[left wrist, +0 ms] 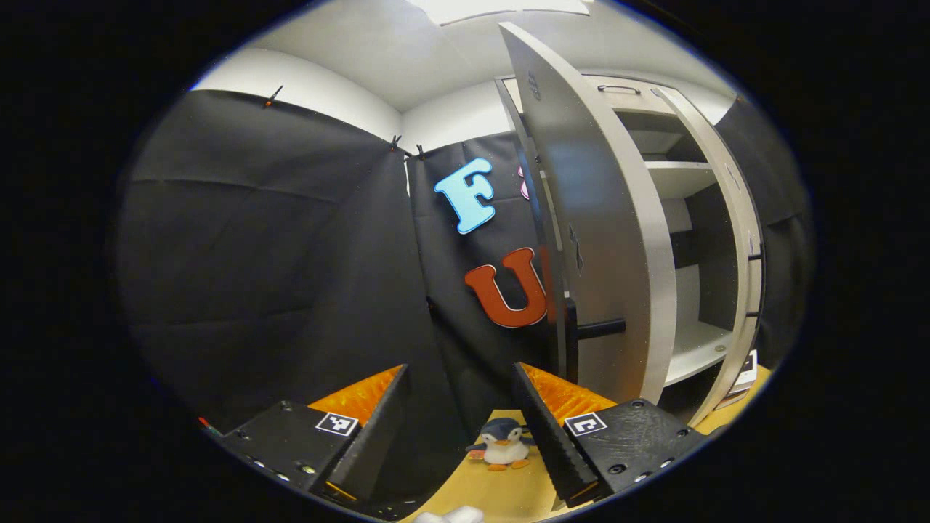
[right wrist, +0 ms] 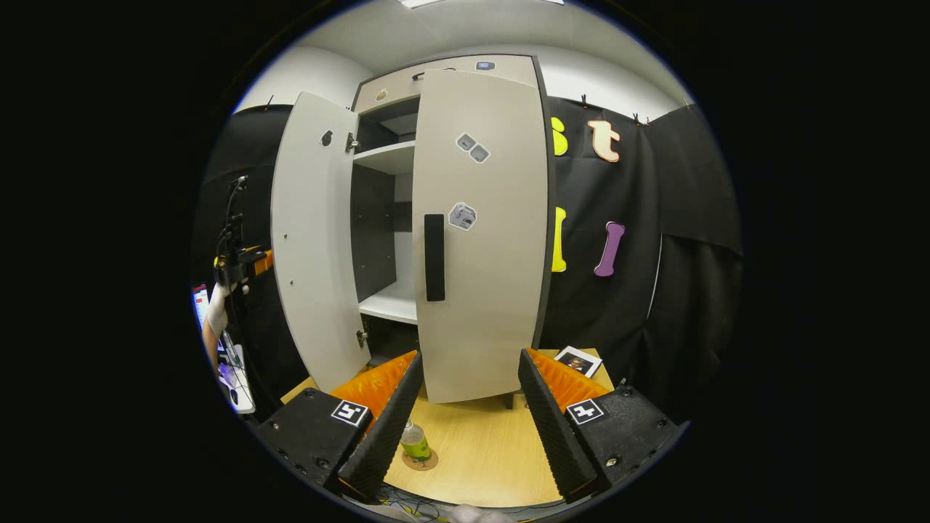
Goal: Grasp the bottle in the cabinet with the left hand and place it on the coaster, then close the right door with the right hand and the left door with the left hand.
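While my left claw (left wrist: 459, 428) hangs released with nothing between its fingers, it sits just outside the cabinet's left door (left wrist: 603, 240), which stands wide open and shows me its edge and its dark handle (left wrist: 597, 328). Past that door I see the cabinet (left wrist: 690, 218) interior with its pale shelves, and low between my fingers a small penguin toy (left wrist: 503, 444) stands on the wooden tabletop (left wrist: 508, 494), close to the black cloth wall.

In the right gripper view, my right claw (right wrist: 468, 407) is also released and holds nothing, raised above the tabletop (right wrist: 479, 450) in front of the cabinet. The right door (right wrist: 483, 232) lies across its side of the cabinet, a long dark handle (right wrist: 434, 257) near its left edge and a few small stickers on its face. The left door (right wrist: 314, 240) is swung out. The bottle (right wrist: 414, 441) stands upright on the round coaster (right wrist: 421, 462) on the tabletop, partly hidden behind my right claw's left finger. A small card (right wrist: 579, 361) lies on the tabletop by the cabinet's right foot. Far to the left, a gloved hand (right wrist: 216, 309) holds the other gripper up beside the open left door.
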Demonstrator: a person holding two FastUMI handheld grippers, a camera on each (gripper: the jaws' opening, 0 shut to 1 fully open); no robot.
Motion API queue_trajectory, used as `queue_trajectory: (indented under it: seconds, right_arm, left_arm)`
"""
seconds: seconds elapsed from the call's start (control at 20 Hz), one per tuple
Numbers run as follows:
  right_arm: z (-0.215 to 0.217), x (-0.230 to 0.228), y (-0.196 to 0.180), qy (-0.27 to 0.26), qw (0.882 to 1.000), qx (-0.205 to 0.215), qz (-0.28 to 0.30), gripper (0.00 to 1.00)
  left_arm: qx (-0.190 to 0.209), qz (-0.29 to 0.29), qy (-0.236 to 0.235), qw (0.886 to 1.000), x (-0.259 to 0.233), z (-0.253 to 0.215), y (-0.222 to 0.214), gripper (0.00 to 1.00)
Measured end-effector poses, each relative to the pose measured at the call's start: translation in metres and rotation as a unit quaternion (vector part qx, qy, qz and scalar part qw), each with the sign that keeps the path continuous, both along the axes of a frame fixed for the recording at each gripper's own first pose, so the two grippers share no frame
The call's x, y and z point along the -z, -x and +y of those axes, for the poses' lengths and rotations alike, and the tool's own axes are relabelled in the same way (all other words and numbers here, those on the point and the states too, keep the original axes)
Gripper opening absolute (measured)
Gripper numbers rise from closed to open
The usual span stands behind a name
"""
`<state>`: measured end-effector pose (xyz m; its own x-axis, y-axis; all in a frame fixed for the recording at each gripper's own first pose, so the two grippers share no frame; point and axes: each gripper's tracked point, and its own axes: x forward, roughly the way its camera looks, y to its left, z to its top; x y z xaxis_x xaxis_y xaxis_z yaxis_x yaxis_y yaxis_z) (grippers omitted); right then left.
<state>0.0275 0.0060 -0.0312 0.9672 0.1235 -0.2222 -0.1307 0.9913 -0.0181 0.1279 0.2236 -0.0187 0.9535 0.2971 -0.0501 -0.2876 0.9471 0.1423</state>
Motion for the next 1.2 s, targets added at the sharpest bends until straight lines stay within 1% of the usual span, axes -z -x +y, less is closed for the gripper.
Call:
queue_trajectory:
  seconds: [0.05, 0.1, 0.3, 0.4, 0.45, 0.5, 0.55, 0.75, 1.0, 1.05, 1.1, 1.15, 1.2]
  right_arm:
    - [-0.003, -0.002, -0.002, 0.001, 1.0, -0.001, -0.002, 0.82]
    - [-0.006, -0.003, -0.002, 0.001, 1.0, -0.002, -0.005, 0.82]
    - [-0.015, -0.002, -0.007, -0.006, 1.0, -0.009, -0.005, 0.82]
    - [-0.02, -0.001, -0.009, -0.006, 1.0, -0.009, -0.003, 0.82]
    - [-0.022, 0.0, -0.011, -0.006, 1.0, -0.009, -0.001, 0.82]
    - [-0.024, 0.001, -0.012, -0.006, 1.0, -0.009, 0.0, 0.82]
    - [-0.026, 0.002, -0.014, -0.007, 1.0, -0.009, 0.002, 0.82]
    - [-0.025, 0.004, -0.015, -0.008, 1.0, -0.011, 0.005, 0.82]
    - [-0.027, 0.002, -0.015, -0.009, 1.0, -0.005, 0.006, 0.82]
    - [-0.027, 0.002, -0.015, -0.011, 1.0, -0.004, 0.006, 0.82]
    - [-0.026, 0.002, -0.015, -0.013, 1.0, -0.003, 0.006, 0.82]
    - [-0.026, 0.001, -0.015, -0.012, 1.0, -0.001, 0.006, 0.82]
    - [-0.027, 0.0, -0.014, -0.01, 1.0, 0.001, 0.004, 0.82]
  left_arm:
    - [-0.006, 0.0, -0.008, 1.0, -0.002, -0.001, 0.001, 0.86]
    - [-0.008, 0.002, -0.012, 1.0, -0.002, -0.002, 0.001, 0.86]
    - [-0.005, 0.006, 0.011, 1.0, 0.0, -0.017, 0.002, 0.85]
    - [-0.005, 0.006, 0.013, 1.0, -0.001, -0.025, 0.003, 0.86]
    - [-0.002, 0.006, 0.013, 1.0, -0.002, -0.032, 0.003, 0.82]
    - [0.004, 0.005, 0.014, 1.0, -0.002, -0.038, 0.002, 0.82]
    - [0.014, 0.004, 0.018, 1.0, -0.003, -0.047, 0.001, 0.86]
    - [0.053, -0.001, 0.039, 0.998, -0.002, -0.082, -0.005, 0.86]
    - [0.087, -0.007, 0.032, 0.996, -0.006, -0.118, -0.019, 0.86]
    - [0.093, -0.007, 0.034, 0.995, -0.006, -0.124, -0.023, 0.88]
    - [0.102, -0.005, 0.04, 0.994, -0.005, -0.131, -0.026, 0.88]
    - [0.11, -0.002, 0.046, 0.993, -0.003, -0.137, -0.028, 0.95]
    - [0.113, -0.003, 0.049, 0.992, -0.003, -0.142, -0.029, 0.95]
